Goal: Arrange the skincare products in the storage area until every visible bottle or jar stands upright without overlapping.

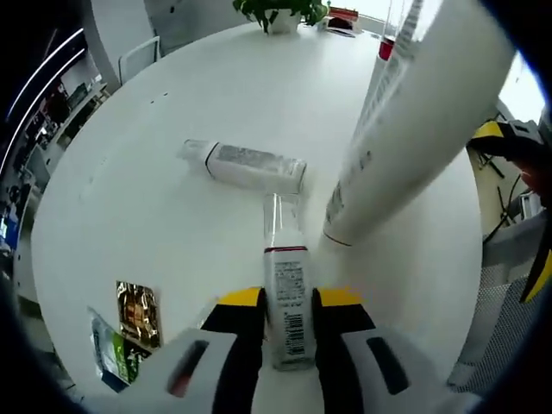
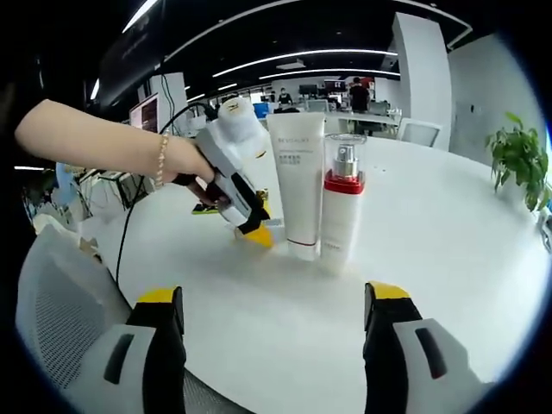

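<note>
My left gripper (image 1: 287, 302) is shut on a small white bottle (image 1: 285, 297) with a thin red band and a clear cap that points away toward the round white table (image 1: 155, 216). Close on its right stands a tall white tube (image 1: 414, 129). Another white bottle (image 1: 246, 165) lies on its side further out. In the right gripper view, a hand holds the left gripper (image 2: 233, 185) beside the upright white tube (image 2: 297, 181). A red-collared spray bottle (image 2: 342, 203) stands right of the tube. My right gripper (image 2: 280, 323) is open with nothing between its jaws, short of both.
Several flat sachets (image 1: 129, 328) lie near the table's edge at the lower left. A potted plant (image 1: 280, 13) stands at the far rim and also shows as a plant (image 2: 522, 164) at the right. A grey mesh chair (image 2: 60, 319) is by the near edge.
</note>
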